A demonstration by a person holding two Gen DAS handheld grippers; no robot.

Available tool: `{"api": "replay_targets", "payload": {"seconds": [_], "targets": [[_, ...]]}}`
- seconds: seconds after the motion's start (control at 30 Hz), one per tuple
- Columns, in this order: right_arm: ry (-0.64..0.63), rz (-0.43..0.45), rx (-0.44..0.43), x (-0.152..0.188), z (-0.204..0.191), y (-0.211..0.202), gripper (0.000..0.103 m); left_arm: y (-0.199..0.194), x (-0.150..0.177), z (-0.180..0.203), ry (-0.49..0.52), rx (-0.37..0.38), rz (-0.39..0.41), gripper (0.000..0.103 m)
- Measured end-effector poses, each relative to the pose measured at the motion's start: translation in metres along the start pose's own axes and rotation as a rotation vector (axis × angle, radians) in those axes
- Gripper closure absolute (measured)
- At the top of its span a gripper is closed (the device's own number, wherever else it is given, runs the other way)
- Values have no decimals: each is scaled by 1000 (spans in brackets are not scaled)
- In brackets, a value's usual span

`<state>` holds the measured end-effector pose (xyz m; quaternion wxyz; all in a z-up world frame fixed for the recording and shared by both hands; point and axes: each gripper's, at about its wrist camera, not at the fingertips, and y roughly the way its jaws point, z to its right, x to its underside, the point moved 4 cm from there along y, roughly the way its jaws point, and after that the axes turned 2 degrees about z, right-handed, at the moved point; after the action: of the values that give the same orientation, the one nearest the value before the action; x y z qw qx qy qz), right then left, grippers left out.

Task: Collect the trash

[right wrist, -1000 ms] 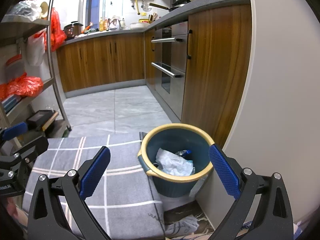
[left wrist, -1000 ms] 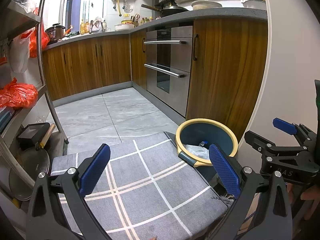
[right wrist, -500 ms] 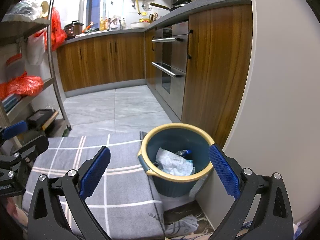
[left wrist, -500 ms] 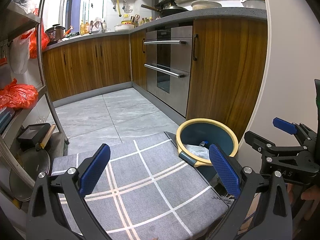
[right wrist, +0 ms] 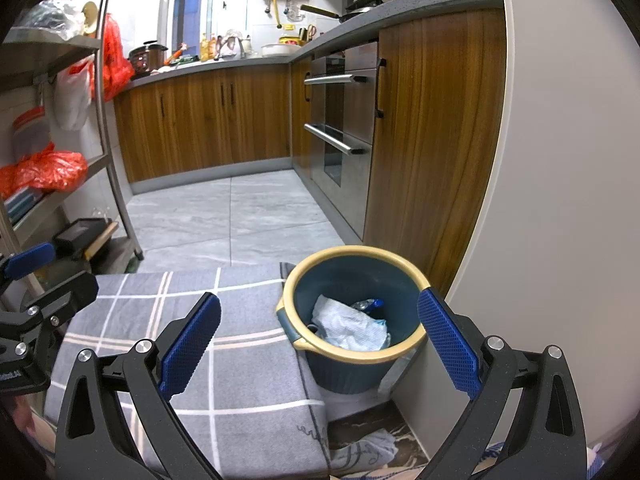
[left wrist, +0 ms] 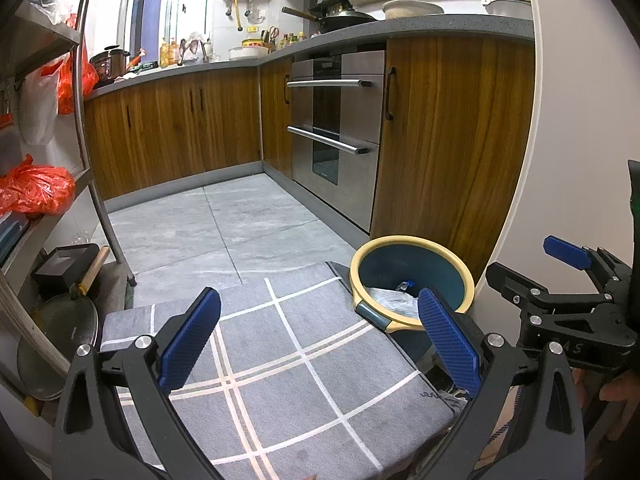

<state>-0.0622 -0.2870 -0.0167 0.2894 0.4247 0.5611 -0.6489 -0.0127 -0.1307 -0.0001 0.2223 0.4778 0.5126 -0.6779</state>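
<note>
A blue trash bin with a yellow rim stands on the floor beside a grey checked cushion. Inside it lie crumpled white paper and a plastic bottle. The bin also shows in the left wrist view. My right gripper is open and empty, above the bin's left rim. My left gripper is open and empty above the cushion. The right gripper shows at the right edge of the left wrist view.
Wooden kitchen cabinets and a steel oven line the back and right. A white wall rises right of the bin. A metal shelf rack with red bags and pans stands left. Grey tile floor lies ahead.
</note>
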Motion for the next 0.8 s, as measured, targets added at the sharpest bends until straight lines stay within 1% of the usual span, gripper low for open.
{"api": "replay_targets", "payload": {"seconds": [0.27, 0.43, 0.63, 0.8], "targets": [[-2, -3, 0, 1, -2, -1, 5, 0, 1, -3, 4, -28, -13, 6], [-2, -4, -2, 1, -1, -1, 5, -3, 1, 2, 31, -26, 13, 6], [-2, -5, -3, 2, -1, 0, 5, -4, 0, 4, 44, 20, 26, 6], [-2, -4, -3, 2, -1, 0, 5, -3, 1, 3, 33, 40, 13, 6]]}}
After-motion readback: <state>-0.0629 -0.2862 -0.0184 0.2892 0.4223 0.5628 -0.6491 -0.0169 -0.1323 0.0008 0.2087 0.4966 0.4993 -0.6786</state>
